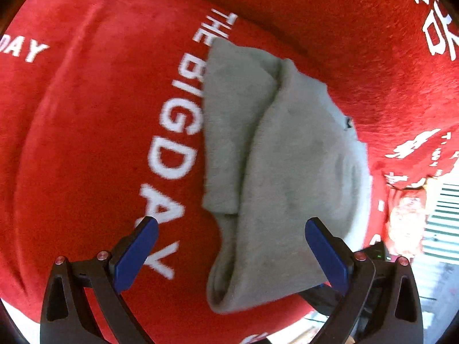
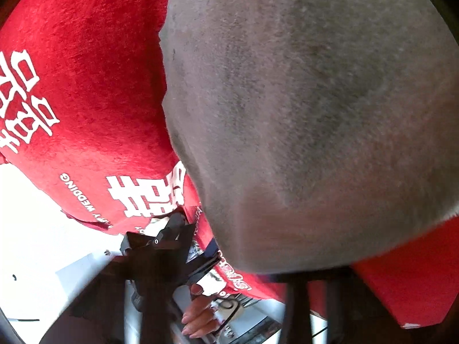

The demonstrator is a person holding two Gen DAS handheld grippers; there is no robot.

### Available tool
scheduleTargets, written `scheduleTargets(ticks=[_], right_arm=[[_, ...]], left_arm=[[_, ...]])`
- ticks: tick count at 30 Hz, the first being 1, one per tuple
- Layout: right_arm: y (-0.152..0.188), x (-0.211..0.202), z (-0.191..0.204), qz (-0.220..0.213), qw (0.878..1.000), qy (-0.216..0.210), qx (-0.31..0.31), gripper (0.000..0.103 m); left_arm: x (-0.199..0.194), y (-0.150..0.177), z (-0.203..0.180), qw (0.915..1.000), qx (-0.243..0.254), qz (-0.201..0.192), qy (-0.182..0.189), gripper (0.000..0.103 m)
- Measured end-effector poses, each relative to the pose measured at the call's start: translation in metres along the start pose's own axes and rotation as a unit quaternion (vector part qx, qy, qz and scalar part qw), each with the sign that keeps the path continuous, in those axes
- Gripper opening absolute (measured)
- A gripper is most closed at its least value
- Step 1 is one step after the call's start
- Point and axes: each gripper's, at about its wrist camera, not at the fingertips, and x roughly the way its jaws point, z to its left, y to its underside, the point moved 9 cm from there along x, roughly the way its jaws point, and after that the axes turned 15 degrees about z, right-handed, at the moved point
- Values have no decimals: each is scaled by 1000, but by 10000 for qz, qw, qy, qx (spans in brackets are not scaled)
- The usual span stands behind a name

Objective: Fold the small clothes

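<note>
Grey cloth (image 1: 281,177), a small soft garment, is seen lying on a red cover (image 1: 94,132) printed with white lettering, which is spread over the worktop. In the left wrist view the garment is shown partly folded: one flap is laid over another along a seam running up the middle, and a rolled edge is turned toward the camera at the bottom. The words "THE BIG DAY" are read on the red cover just beside the garment's left edge, and part of that lettering is hidden under it.

The left tongs (image 1: 231,246) are held spread wide, with blue pads on both fingers. The garment's near end is found between the two fingers; the right finger (image 1: 327,255) is seen against the cloth's right edge, though whether it touches cannot be told, while the left finger (image 1: 134,258) stands apart from it, over the red cover.

In the right wrist view the frame is filled almost wholly by the grey cloth (image 2: 301,120), very close to the lens and blurred at its lower edge. The right tongs are hidden behind it, so their state cannot be told. At the lower left of that view the other tool and a hand (image 2: 199,315) with painted nails are made out, beyond the edge of the red cover (image 2: 86,91).
</note>
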Motion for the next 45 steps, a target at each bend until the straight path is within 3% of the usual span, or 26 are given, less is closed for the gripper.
scheduleTargets(ticks=[10,14,18,19,21,23,26,27,28,31,36,38,39,40,45], right_arm=[[5,-24,70,109,9950,-517,-853,8],[6,-23,70,206,9954,-429,-835,8],[10,-19,48,342,9969,-184,-680,8],[11,-17,42,392,9970,-15,-664,8],[13,-14,31,463,9954,446,-709,10],[16,-16,23,530,9925,840,-708,13],[21,-25,10,754,9817,1581,-750,35],[22,-30,9,794,9778,1766,-801,50],[22,-35,9,820,9737,1936,-877,55],[19,-57,22,774,9635,2250,-1225,55],[-6,-87,48,317,9561,2462,-1560,55],[-19,-94,52,106,9531,2556,-1615,50],[-25,-96,55,-13,9487,2645,-1730,22],[-31,-95,59,-87,9424,2764,-1882,2],[-57,-80,59,-54,9100,3492,-2236,2]], left_arm=[[17,-27,-45,9917,154,416,1203,102],[24,-41,-80,9885,581,483,1308,102],[34,-48,-108,9889,1000,469,991,102],[37,-50,-111,9902,1048,434,815,102],[45,-50,-113,9913,1159,452,424,90],[51,-48,-110,9910,1226,516,138,90],[58,-43,-108,9889,1345,573,-248,90],[59,-42,-106,9886,1349,579,-335,90],[60,-41,-105,9885,1337,580,-413,90],[61,-40,-104,9881,1323,557,-555,90],[64,-40,-108,9868,1301,506,-820,90],[66,-41,-110,9864,1272,472,-925,90],[67,-41,-110,9863,1264,463,-955,90],[72,-43,-116,9862,1247,443,-990,90],[76,-47,-119,9822,1165,262,-1450,87]])
